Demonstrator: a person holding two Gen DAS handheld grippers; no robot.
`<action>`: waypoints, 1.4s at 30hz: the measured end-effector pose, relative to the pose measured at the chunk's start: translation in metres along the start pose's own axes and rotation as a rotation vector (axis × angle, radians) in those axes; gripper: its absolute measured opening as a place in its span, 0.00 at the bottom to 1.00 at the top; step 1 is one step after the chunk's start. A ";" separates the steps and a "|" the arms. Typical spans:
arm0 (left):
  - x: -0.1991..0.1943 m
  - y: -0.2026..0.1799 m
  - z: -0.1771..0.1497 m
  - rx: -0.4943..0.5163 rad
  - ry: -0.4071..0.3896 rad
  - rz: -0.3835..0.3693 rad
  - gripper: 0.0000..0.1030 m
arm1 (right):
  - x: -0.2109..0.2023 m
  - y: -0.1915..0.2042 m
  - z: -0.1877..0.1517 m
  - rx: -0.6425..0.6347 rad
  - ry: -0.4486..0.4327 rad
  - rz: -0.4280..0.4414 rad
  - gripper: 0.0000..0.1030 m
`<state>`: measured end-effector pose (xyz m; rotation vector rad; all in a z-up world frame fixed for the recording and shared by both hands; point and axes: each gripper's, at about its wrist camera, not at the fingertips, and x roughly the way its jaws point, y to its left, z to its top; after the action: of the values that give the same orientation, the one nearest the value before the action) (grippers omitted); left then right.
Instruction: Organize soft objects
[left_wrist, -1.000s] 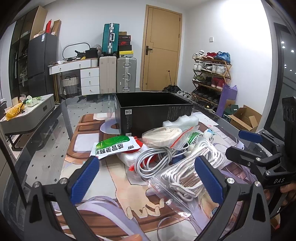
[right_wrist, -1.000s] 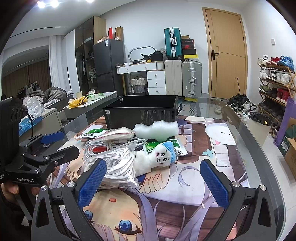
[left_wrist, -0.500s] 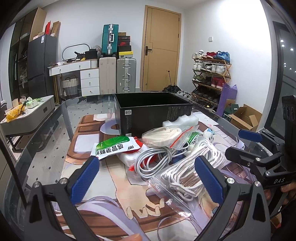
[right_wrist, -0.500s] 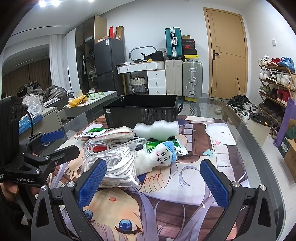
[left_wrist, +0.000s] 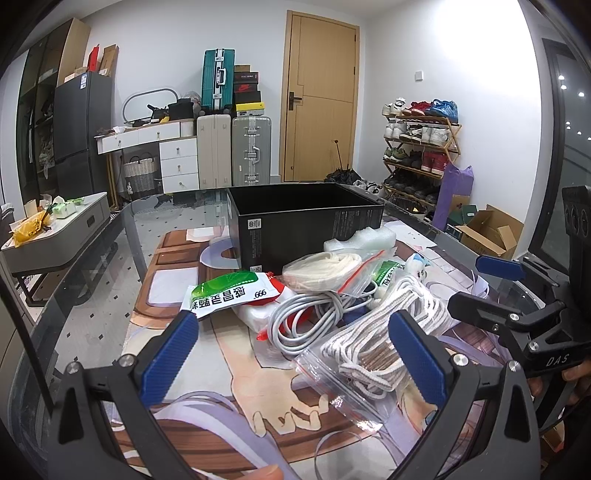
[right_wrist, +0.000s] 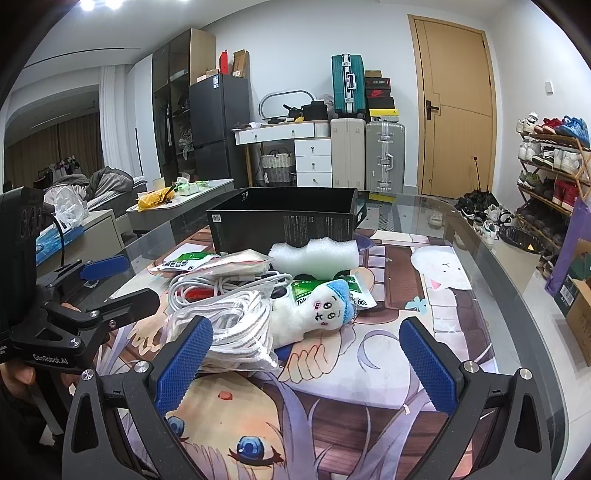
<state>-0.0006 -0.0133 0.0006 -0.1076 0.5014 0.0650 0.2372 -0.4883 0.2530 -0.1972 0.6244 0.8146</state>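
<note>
Nothing sorted yet, judging by the layout: the black box (left_wrist: 306, 218) stands open toward the far edge of the counter (right_wrist: 491, 280) and what shows of its inside looks dark and empty, though its floor is hidden from both views. All soft items are in one pile just in front of the box, mid-counter on the printed anime mat (right_wrist: 332, 417). Pile contents: white foam block (right_wrist: 314, 254) touching or nearly touching the box's front wall; zip bag of white rope (left_wrist: 384, 339) at the near side; loose coil of grey-white cable (left_wrist: 306, 317) beside it; zip bag with cream cord (left_wrist: 325, 269) on top toward the box; green-and-white 999 sachet (left_wrist: 232, 291) on the pile's left side; a second green sachet (right_wrist: 325, 291) tucked under a small white plush doll with blue cap (right_wrist: 317, 314) on the right side. Left hand-held gripper (left_wrist: 295, 354) is spread wide, holding nothing, low over the near edge and aimed at the rope bag and cable. Right hand-held gripper (right_wrist: 306, 362) is also spread wide and empty, near edge, the plush doll and the rope bag lying ahead between its fingers. Neither touches any item. Left to do: pretty much everything, each item picked and moved, presumably into the box. Likely first picks are the rope bag or the plush doll, being closest.
</note>
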 end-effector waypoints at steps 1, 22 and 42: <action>0.000 0.000 0.000 0.001 -0.001 0.001 1.00 | 0.000 0.000 0.000 -0.001 0.000 -0.001 1.00; 0.005 -0.010 0.001 0.101 0.051 0.018 1.00 | 0.000 0.003 -0.004 -0.014 0.020 -0.003 1.00; 0.015 -0.044 0.011 0.196 0.117 -0.113 1.00 | -0.021 -0.051 0.016 -0.035 0.080 -0.065 1.00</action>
<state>0.0218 -0.0554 0.0064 0.0527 0.6151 -0.1017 0.2703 -0.5298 0.2749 -0.2818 0.6761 0.7577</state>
